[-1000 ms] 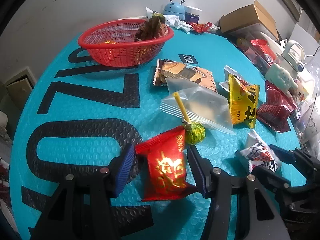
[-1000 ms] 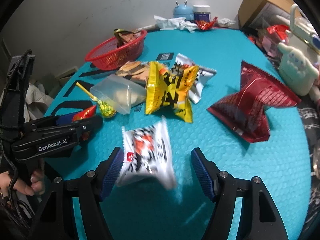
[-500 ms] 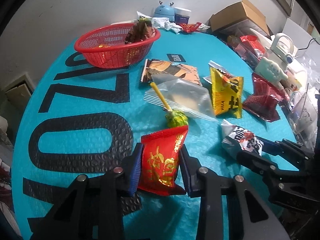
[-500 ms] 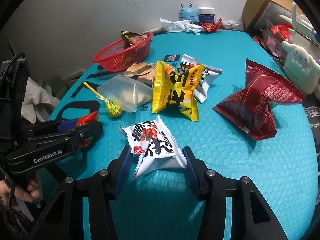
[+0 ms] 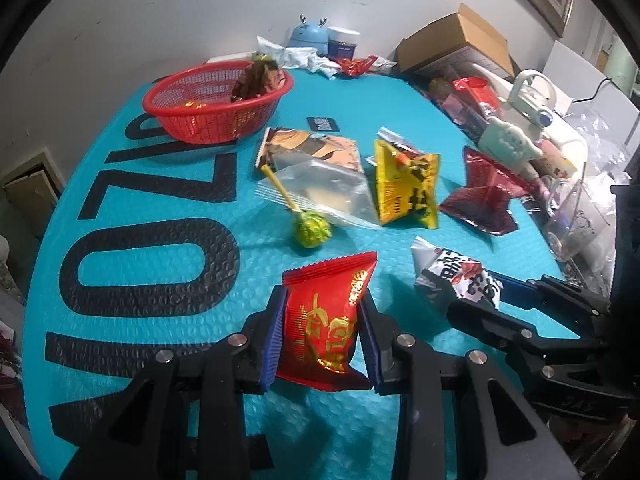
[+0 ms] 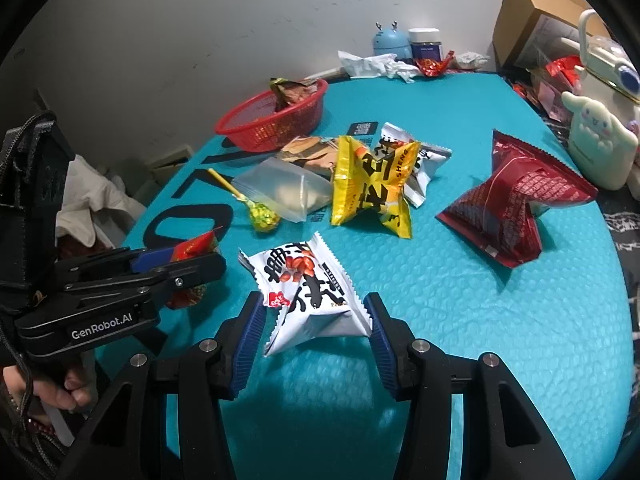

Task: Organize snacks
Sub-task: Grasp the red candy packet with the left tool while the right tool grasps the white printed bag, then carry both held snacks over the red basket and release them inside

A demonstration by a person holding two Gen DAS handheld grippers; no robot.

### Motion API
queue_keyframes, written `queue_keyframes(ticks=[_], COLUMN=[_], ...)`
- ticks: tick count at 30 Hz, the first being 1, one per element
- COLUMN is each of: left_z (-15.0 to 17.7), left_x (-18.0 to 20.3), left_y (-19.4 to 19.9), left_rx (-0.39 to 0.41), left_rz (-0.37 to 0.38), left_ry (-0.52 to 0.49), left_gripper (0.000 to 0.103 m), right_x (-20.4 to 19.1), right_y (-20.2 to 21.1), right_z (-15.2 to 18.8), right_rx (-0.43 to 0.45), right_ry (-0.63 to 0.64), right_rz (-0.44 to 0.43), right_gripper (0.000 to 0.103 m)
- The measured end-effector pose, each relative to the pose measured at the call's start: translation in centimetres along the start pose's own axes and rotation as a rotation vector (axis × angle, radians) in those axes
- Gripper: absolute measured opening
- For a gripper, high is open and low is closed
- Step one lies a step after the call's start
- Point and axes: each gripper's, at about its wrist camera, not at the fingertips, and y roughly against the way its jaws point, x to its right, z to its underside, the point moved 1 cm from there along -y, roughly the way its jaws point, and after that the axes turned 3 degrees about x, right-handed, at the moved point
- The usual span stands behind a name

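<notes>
left gripper (image 5: 323, 334) clamps upright red packet (image 5: 324, 316); right gripper (image 6: 314, 330) pinches tilted white packet (image 6: 308, 292).

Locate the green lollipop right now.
The green lollipop lies on the teal mat, mid-table in the left wrist view, just beyond the red packet in the left gripper; its yellow stick rests on the clear zip bag.
</notes>
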Motion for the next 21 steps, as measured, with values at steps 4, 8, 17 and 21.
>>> queue_keyframes(ticks=[4, 8, 17, 21], left_z=[0.2, 0.3, -0.2, -1.0], left_x=[0.7, 1.1, 1.9, 2.1], left_y=[1.2, 2.2, 4.7, 5.5], left_rx=[0.019, 0.036, 0.098, 0.132], left_rz=[0.009, 0.019, 0.034, 0.045], left_ry=[-0.011, -0.018, -0.026, -0.018], left_gripper=[0.033, 0.033, 0.033, 0.033], right_x=[-0.4, -0.8, -1.7, -2.0], right_y=[1.1, 2.1, 4.3, 5.1], right_z=[0.2, 0.3, -0.4, -1.2], right_rx=[0.016, 0.033, 0.08, 0.106], right_ry=[0.006, 0.014, 0.041, 0.051], right_rz=[-0.006, -0.009, -0.029, -0.046], right_gripper=[0.05, 0.05, 0.05, 0.05])
